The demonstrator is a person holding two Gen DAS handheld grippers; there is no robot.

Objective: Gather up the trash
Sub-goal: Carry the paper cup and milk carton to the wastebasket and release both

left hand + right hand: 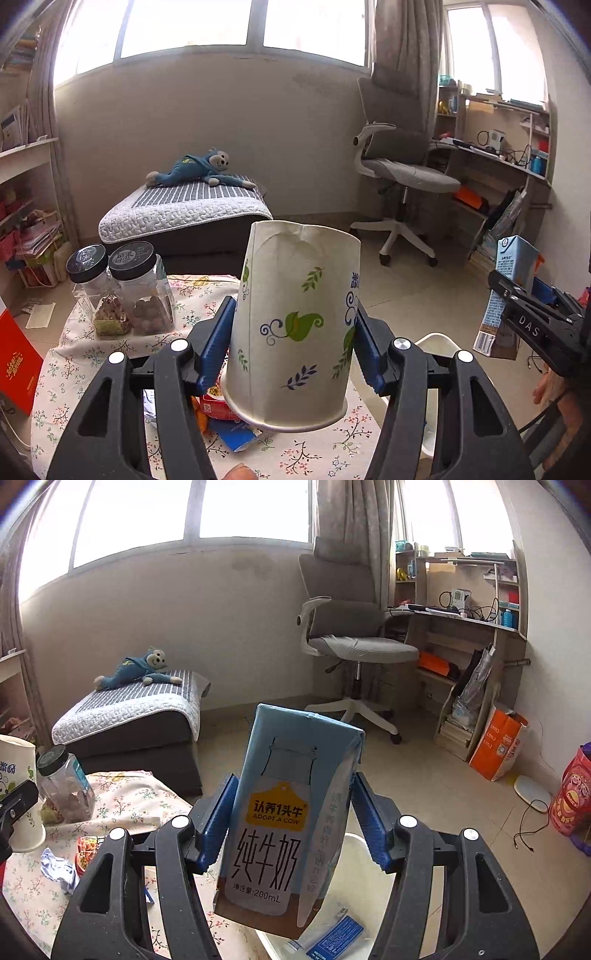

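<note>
My left gripper point(293, 328) is shut on a white paper cup point(295, 325) with green leaf print and holds it upside down above the floral table point(74, 369). My right gripper point(291, 812) is shut on a light blue 200 mL milk carton point(284, 819) and holds it above a white bin point(362, 871). The carton and right gripper also show in the left wrist view point(506, 291) at the far right. The cup shows at the left edge of the right wrist view point(18, 794). Snack wrappers point(218, 406) and crumpled paper point(59, 867) lie on the table.
Two clear jars with black lids point(125, 291) stand at the table's far left. A blue wrapper point(332, 938) lies in the bin. A padded bench with a plush monkey point(199, 166), an office chair point(402, 173) and a cluttered desk point(465, 627) stand beyond.
</note>
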